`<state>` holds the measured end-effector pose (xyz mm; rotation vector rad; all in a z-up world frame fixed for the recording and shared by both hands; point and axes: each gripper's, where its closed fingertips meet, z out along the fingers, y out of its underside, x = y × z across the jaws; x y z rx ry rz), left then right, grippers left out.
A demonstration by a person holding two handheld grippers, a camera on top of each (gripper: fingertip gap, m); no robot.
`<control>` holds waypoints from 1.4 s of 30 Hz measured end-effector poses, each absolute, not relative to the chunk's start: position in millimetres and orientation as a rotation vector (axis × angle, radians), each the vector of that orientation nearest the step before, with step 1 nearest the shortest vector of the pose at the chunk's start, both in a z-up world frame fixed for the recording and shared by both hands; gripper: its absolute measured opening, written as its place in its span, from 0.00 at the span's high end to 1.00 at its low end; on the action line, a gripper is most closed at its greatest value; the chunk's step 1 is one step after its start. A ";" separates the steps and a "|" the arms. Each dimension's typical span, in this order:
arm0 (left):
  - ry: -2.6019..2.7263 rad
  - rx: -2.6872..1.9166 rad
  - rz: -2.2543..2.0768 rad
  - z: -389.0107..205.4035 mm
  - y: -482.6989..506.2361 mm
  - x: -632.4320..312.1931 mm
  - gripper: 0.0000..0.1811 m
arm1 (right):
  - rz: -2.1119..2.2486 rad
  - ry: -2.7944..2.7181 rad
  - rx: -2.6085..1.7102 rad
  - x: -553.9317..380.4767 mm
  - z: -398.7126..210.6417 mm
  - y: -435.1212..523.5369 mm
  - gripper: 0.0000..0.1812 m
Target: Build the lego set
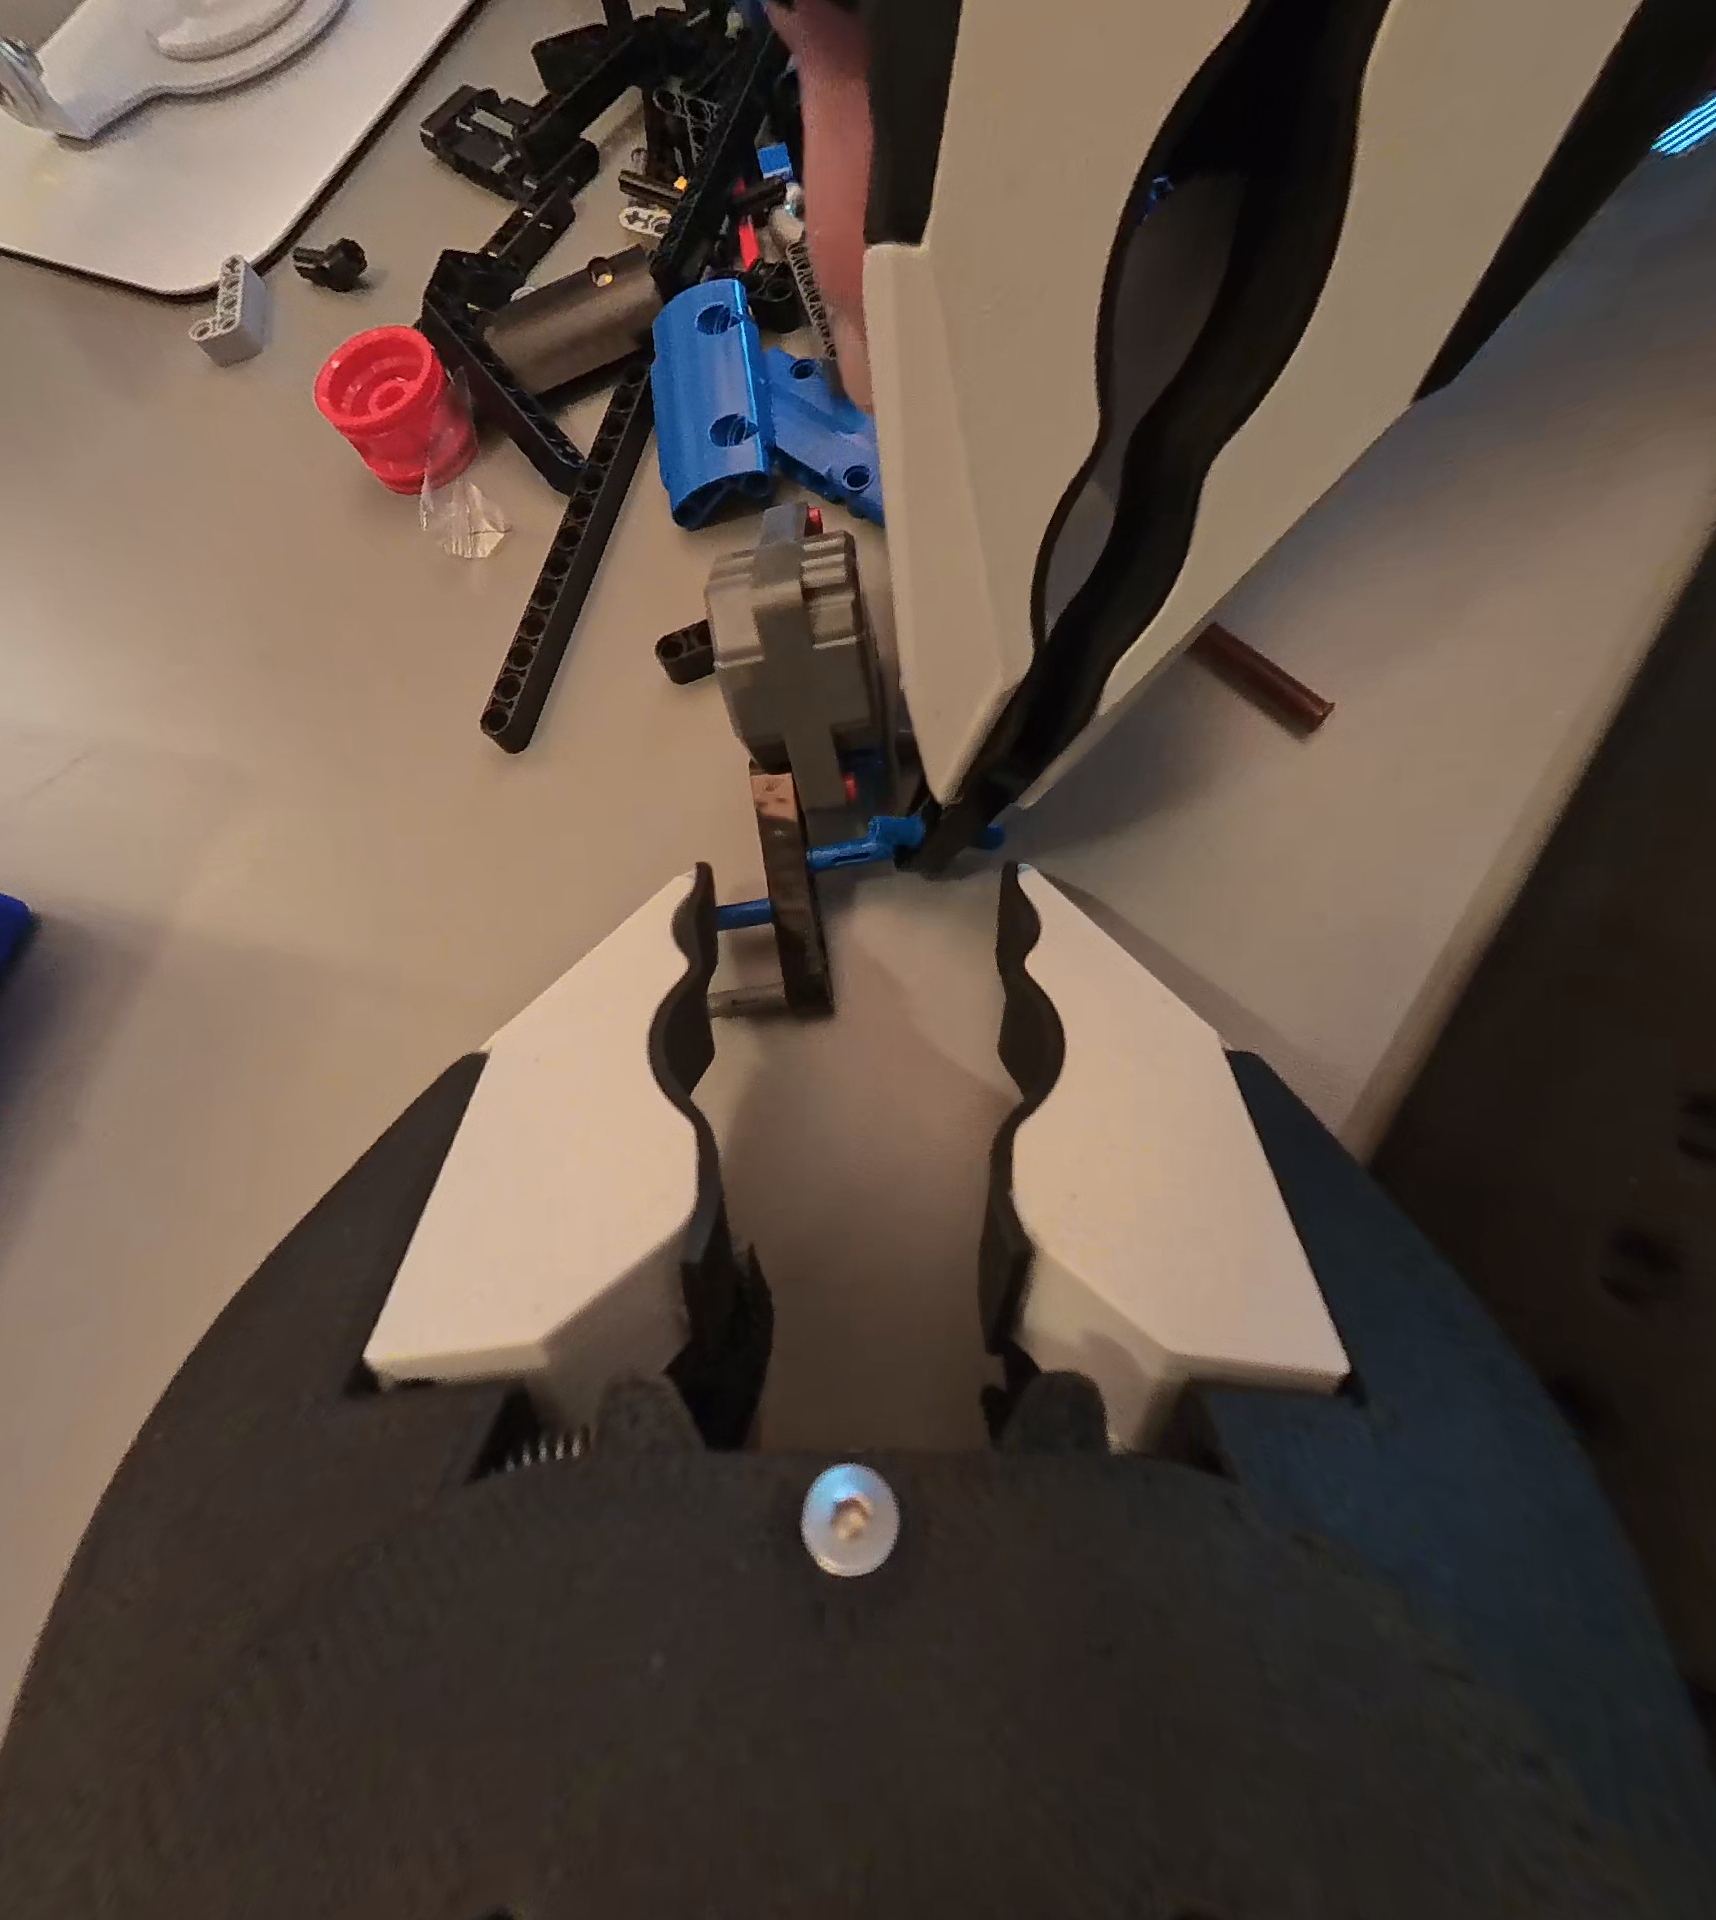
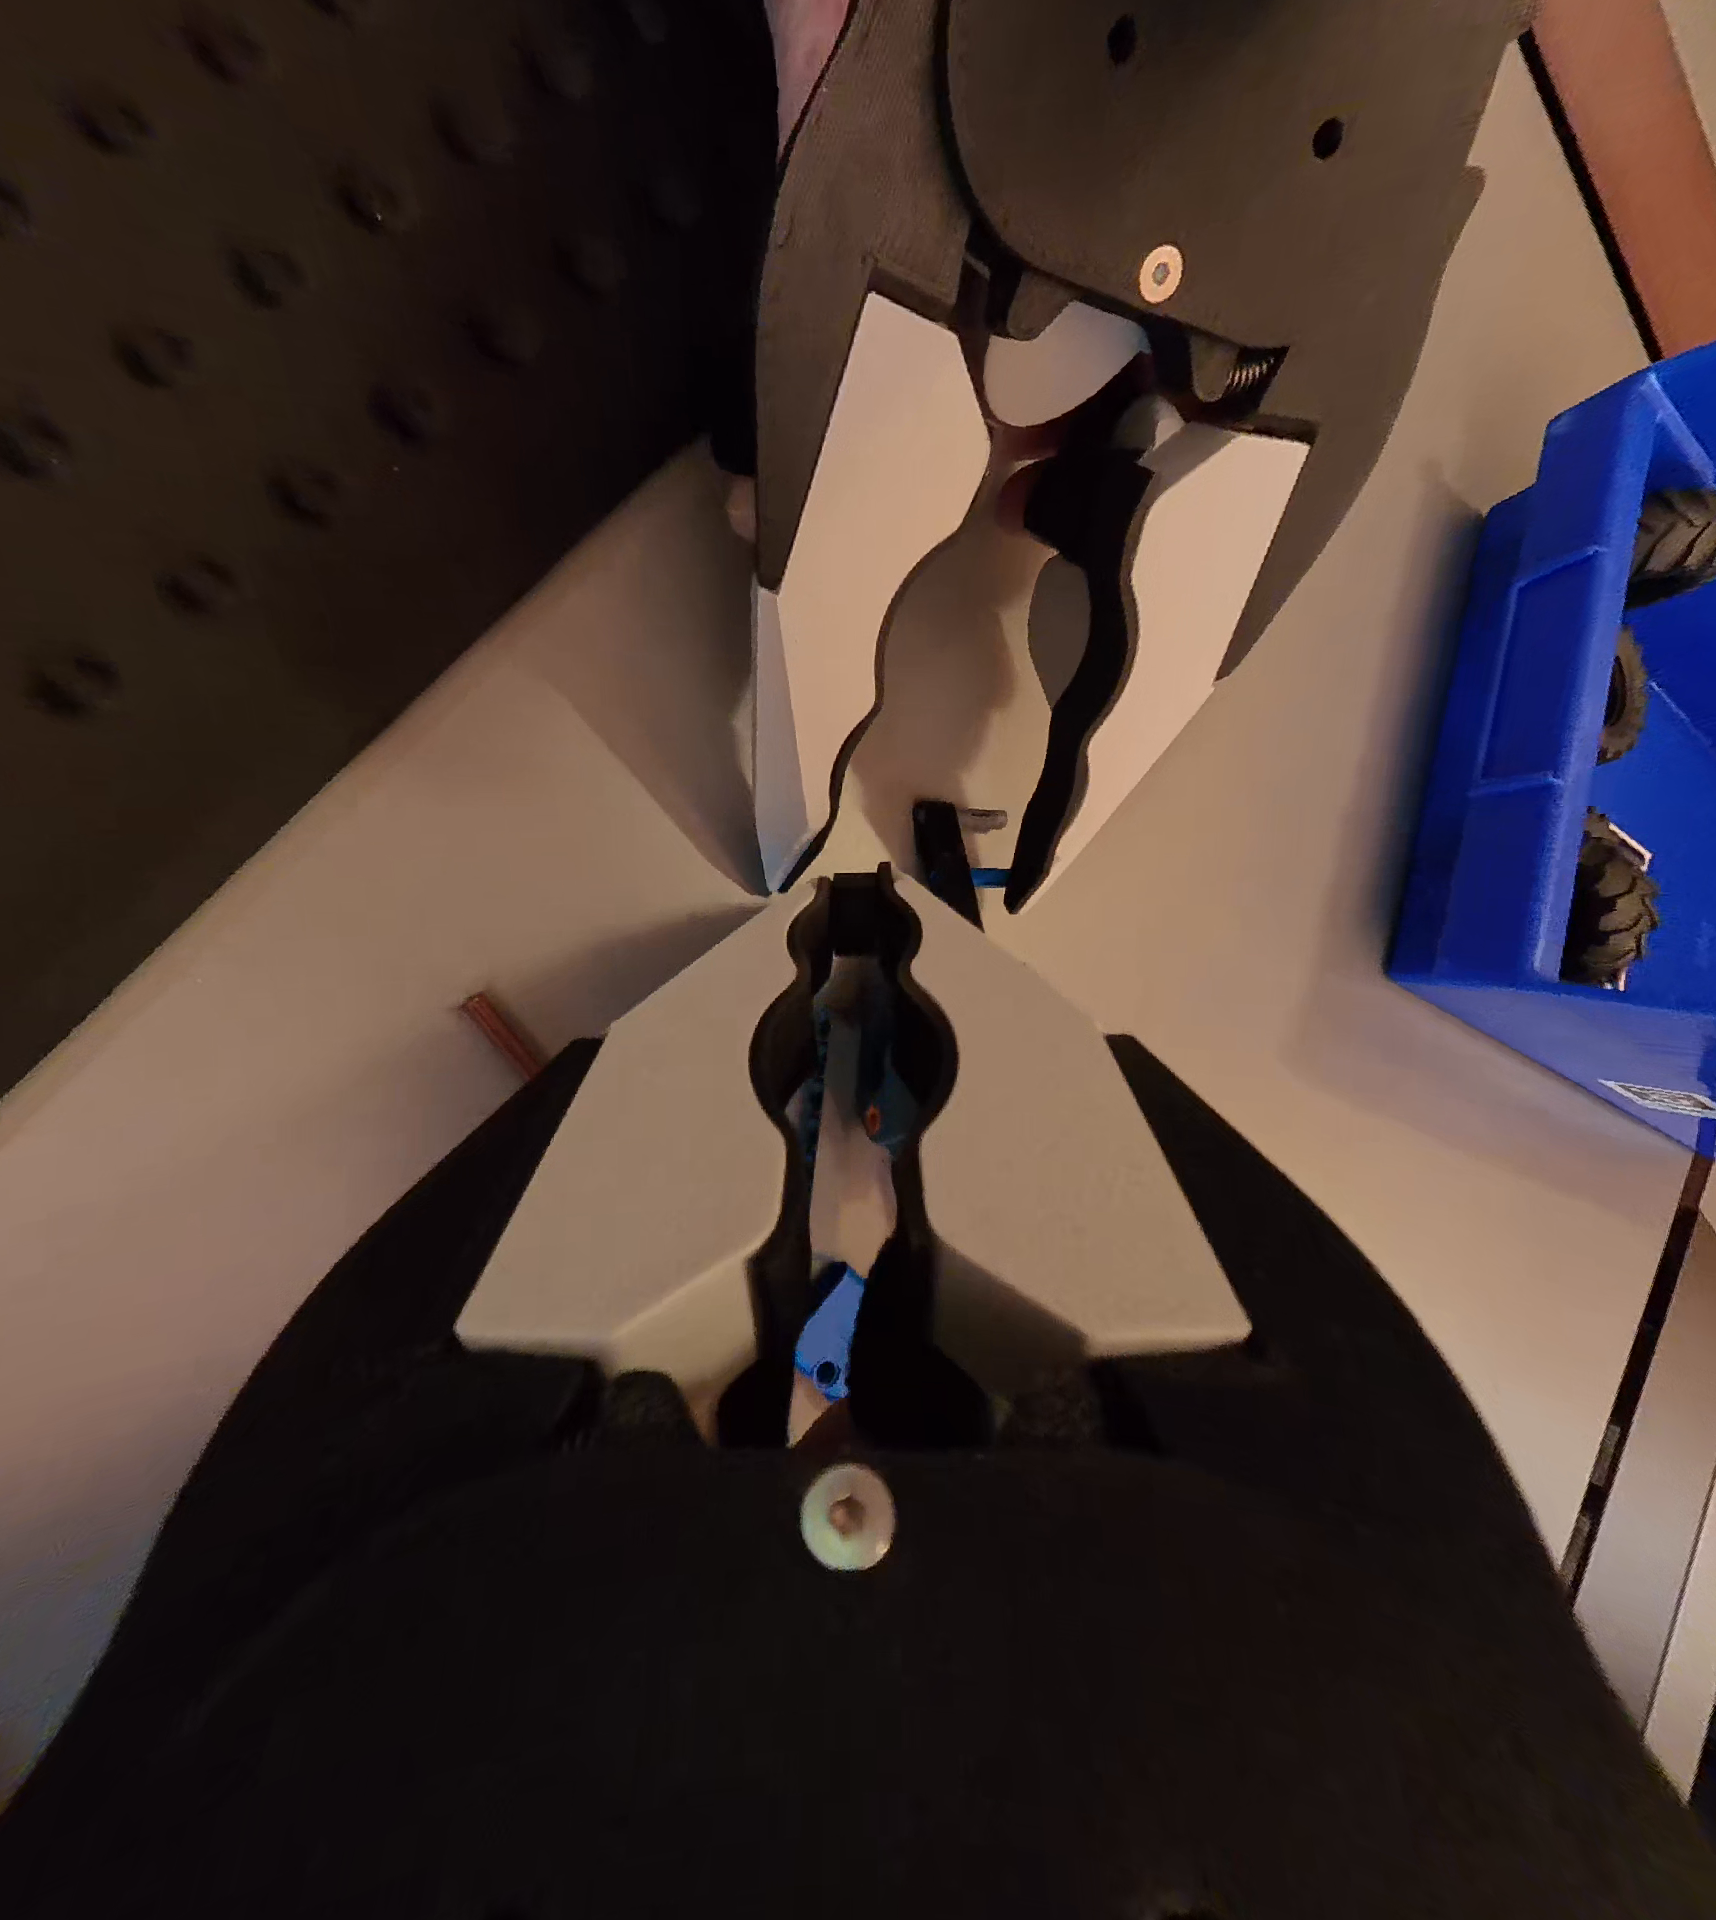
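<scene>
We're mid-assembly: right gripper (image 2: pixel 849 899) fingers clamp the blue pin (image 1: pixel 849 854) in the black beam (image 1: pixel 797 914); left gripper (image 1: pixel 854 894), spread beside it, must close.

- The left claw (image 1: pixel 854 883) stands open, with bare worktop (image 1: pixel 210 831) between its fingers.
- Just ahead, the black beam (image 1: pixel 797 914) on blue pins blocks the left half of that gap.
- The right claw (image 1: pixel 947 831) closes the way forward, tip to tip with the left.
- A parts pile (image 1: pixel 625 312) crowds the far worktop.
- A blue bin (image 2: pixel 1581 810) walls off one side; a dark studded panel (image 2: pixel 210 364) the other.
</scene>
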<state>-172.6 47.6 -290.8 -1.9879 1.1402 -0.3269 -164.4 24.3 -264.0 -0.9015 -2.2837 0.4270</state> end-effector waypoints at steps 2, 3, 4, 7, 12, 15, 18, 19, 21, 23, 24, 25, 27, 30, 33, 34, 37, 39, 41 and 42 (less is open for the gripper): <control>1.153 -1.982 -0.330 -291.0 46.3 -171.0 0.74 | 0.427 -2.279 -0.902 -165.8 -263.9 24.8 0.97; 1.158 -1.980 -0.328 -291.2 46.2 -170.3 0.76 | 0.430 -2.279 -0.907 -166.1 -263.8 25.0 0.97; 1.160 -1.977 -0.323 -291.1 46.5 -169.9 0.78 | 0.428 -2.281 -0.910 -165.9 -264.1 25.4 0.97; 1.158 -1.973 -0.311 -291.0 47.9 -170.2 0.79 | 0.428 -2.286 -0.921 -166.4 -264.4 26.8 0.97; 1.160 -1.965 -0.296 -290.8 50.1 -170.5 0.79 | 0.427 -2.306 -0.960 -168.2 -264.3 29.1 0.97; 1.163 -1.960 -0.293 -290.6 50.6 -170.3 0.79 | 0.450 -2.321 -1.010 -169.6 -264.3 29.4 0.97; 1.165 -1.954 -0.285 -290.4 52.1 -170.7 0.80 | 0.471 -2.338 -1.059 -171.7 -264.7 32.0 0.97; 1.164 -1.953 -0.282 -290.4 53.1 -171.3 0.80 | 0.485 -2.342 -1.081 -172.6 -264.9 33.4 0.97; 1.171 -1.946 -0.277 -290.3 53.8 -171.6 0.80 | 0.513 -2.357 -1.105 -174.0 -265.6 35.3 0.97; 1.175 -1.946 -0.286 -290.4 54.1 -171.5 0.80 | 0.534 -2.383 -1.099 -174.6 -265.9 35.4 0.97; 1.179 -1.944 -0.290 -290.3 54.2 -171.5 0.80 | 0.544 -2.396 -1.095 -174.8 -265.9 35.5 0.97; 1.182 -1.943 -0.297 -290.3 54.3 -171.5 0.80 | 0.550 -2.410 -1.087 -174.8 -265.9 35.6 0.97; 1.178 -1.945 -0.307 -289.7 55.8 -172.6 0.83 | 0.563 -2.434 -1.054 -175.0 -265.8 35.6 0.97; 1.181 -1.947 -0.324 -289.6 57.1 -173.4 0.84 | 0.562 -2.443 -1.008 -176.0 -265.5 35.6 0.97; 1.176 -1.954 -0.342 -289.6 58.1 -173.4 0.84 | 0.522 -2.441 -0.937 -176.7 -265.1 37.1 0.96; 1.175 -1.958 -0.353 -289.6 58.5 -173.6 0.84 | 0.508 -2.433 -0.914 -177.2 -264.9 37.6 0.96; 1.175 -1.963 -0.369 -289.5 60.5 -174.1 0.84 | 0.508 -2.390 -0.870 -177.3 -264.5 39.9 0.96; 1.176 -1.966 -0.380 -289.7 61.3 -174.2 0.84 | 0.516 -2.363 -0.841 -177.3 -264.0 39.2 0.96; 1.183 -1.964 -0.385 -289.7 61.6 -174.3 0.84 | 0.527 -2.339 -0.828 -177.0 -263.8 39.1 0.96; 1.186 -1.963 -0.390 -289.8 61.8 -174.2 0.84 | 0.531 -2.332 -0.827 -176.7 -263.5 39.7 0.96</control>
